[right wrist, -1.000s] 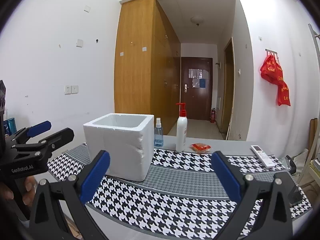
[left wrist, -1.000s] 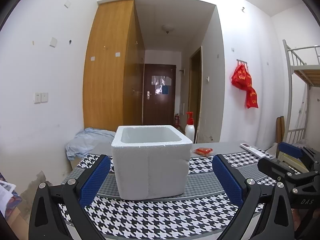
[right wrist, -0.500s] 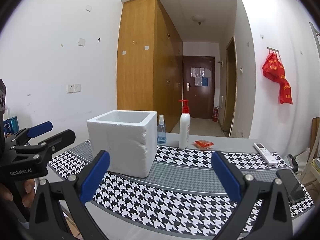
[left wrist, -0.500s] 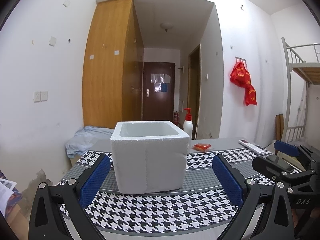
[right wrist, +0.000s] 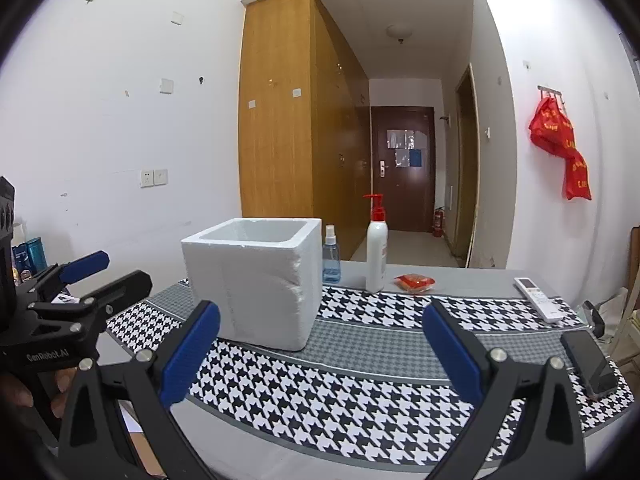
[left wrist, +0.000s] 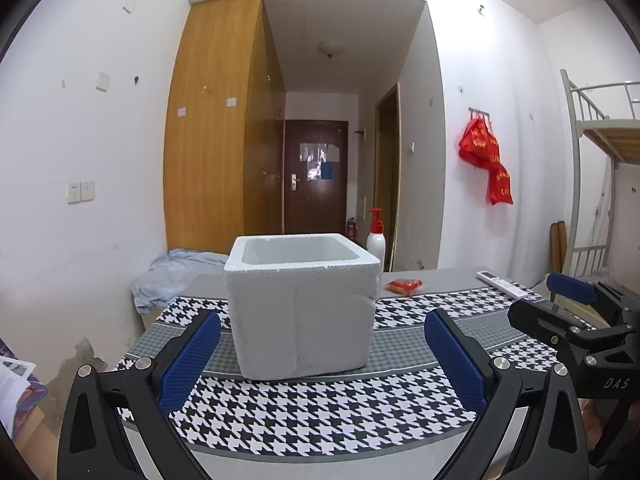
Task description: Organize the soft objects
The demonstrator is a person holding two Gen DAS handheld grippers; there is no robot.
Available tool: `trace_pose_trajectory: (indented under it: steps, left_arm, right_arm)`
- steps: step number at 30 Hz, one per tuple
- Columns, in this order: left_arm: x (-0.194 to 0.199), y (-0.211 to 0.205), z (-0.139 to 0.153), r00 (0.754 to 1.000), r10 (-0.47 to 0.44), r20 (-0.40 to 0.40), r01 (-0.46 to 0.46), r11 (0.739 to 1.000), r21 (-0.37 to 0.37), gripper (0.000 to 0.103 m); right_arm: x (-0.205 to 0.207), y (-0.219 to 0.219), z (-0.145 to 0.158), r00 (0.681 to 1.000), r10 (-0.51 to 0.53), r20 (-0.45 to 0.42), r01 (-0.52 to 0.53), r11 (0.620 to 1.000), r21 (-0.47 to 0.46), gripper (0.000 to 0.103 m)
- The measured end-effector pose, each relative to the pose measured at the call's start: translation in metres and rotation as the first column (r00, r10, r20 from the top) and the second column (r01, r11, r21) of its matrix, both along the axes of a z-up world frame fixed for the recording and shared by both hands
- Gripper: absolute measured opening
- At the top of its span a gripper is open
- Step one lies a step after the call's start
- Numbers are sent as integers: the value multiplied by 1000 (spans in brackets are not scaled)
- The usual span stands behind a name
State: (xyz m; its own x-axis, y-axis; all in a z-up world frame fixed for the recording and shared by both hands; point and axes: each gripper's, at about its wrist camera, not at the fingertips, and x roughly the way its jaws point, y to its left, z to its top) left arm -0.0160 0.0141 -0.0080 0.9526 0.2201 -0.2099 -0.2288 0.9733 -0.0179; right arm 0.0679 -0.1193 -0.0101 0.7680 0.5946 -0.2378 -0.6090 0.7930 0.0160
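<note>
The left gripper [left wrist: 322, 354] fills the bottom of the left wrist view with its blue pads [left wrist: 190, 354] spread wide and nothing between them. The right gripper [right wrist: 320, 350] sits the same way at the bottom of the right wrist view, jaws spread and empty. Each tool also appears in the other camera: the right one at the right edge of the left view, the left one at the left edge of the right view, where part of a hand [right wrist: 24, 394] wraps its handle. Just beyond the left gripper's jaws, at frame centre, a white foam box [left wrist: 300, 304] stands upright and open-topped on the checked cloth [left wrist: 320, 412] that covers the table [right wrist: 460, 276]. No soft object shows inside the box from this angle; its floor is hidden. The only clearly soft item in view is a pale blue bundle of fabric [left wrist: 172, 276] at centre left of the left view, behind and to the left of the box. It is judged to be light, limp and prone to sagging, so a pinch on a thick fold near its middle should hold better than an edge. The foam box is judged light, stiff and crumbly; it may slide if bumped. A small red packet [right wrist: 414, 282], a pump bottle [right wrist: 376, 252], a spray bottle [right wrist: 331, 256], a remote [right wrist: 538, 300] and a phone [right wrist: 588, 362] lie toward the right.
</note>
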Motion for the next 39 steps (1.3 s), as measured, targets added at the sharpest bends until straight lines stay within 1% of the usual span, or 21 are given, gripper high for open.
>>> trace_pose_trajectory:
  steps: [12,39]
  left_arm:
    - [4,-4,-5,1000,-13,-18,13,1000,10,102]
    - [6,-4,-3,1000,-14,-27,15,1000,9,102]
  right_arm:
    - [1,5,-3,1000,1,7,0,1000,-28,102]
    - [3,3,-3,1000,-1,1,1,1000,-22,102]
